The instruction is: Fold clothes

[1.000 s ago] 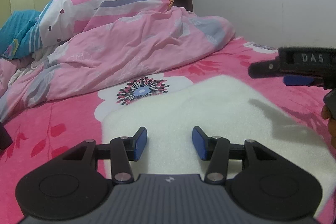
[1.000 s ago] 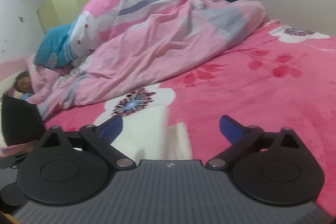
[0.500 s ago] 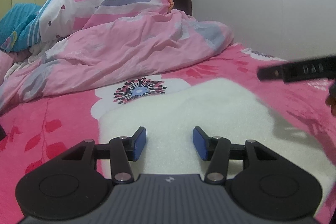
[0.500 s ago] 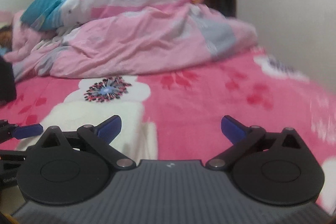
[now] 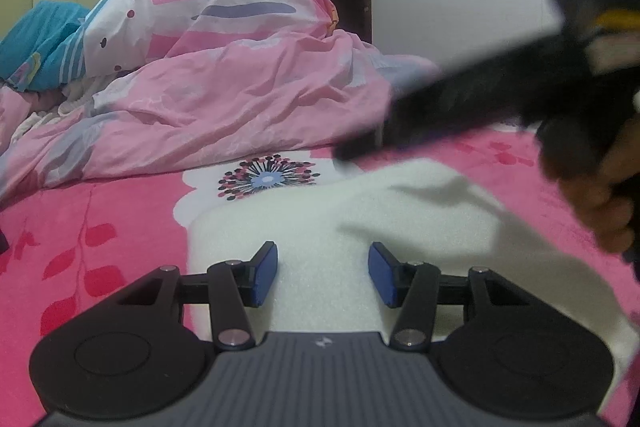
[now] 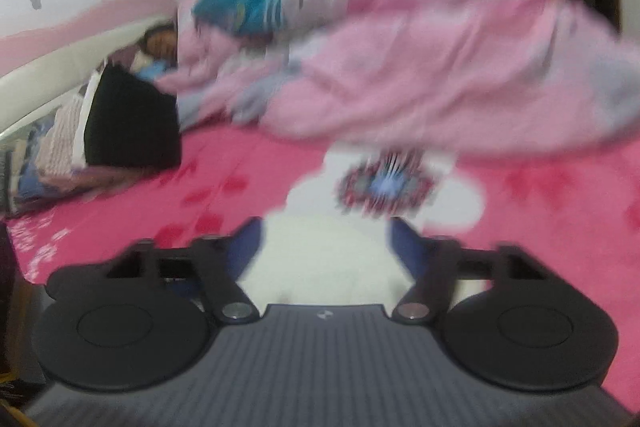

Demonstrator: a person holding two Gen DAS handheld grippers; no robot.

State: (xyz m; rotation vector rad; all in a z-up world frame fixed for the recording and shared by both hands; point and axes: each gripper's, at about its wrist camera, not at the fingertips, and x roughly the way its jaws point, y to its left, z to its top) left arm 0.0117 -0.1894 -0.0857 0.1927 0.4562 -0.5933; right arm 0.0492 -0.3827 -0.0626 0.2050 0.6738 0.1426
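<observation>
The cream-white fleecy garment (image 5: 360,227) lies flat on the bright pink flower-printed bedsheet (image 5: 92,227), directly below and ahead of my left gripper (image 5: 322,275). Its far edge runs toward 12 o'clock, just short of the dark dandelion print (image 5: 266,179). My left fingers stand parted with nothing between the blue pads (image 5: 264,275); the cloth shows through the gap, and I cannot tell whether the tips touch it.

My right gripper (image 6: 324,247) is heavily blurred in its own view. Its fingers stand apart with a bunch of the white fleece between them, but the blur hides whether they pinch it or only straddle it. From the left view, that tool crosses in at 2 o'clock above the garment's far right side, with my right hand (image 5: 600,195) on its handle.

I judge the garment light, soft and limp, with a nubbly pile that grips well rather than slipping. It looks thick enough to hold a rounded fold instead of a sharp crease, and it will sag if lifted by a single point. Best held at an edge or corner, one gripper at each end of the same edge, pinching through all layers. The crumpled pale pink quilt (image 5: 224,99) heaps behind at 11 o'clock, well apart.
</observation>
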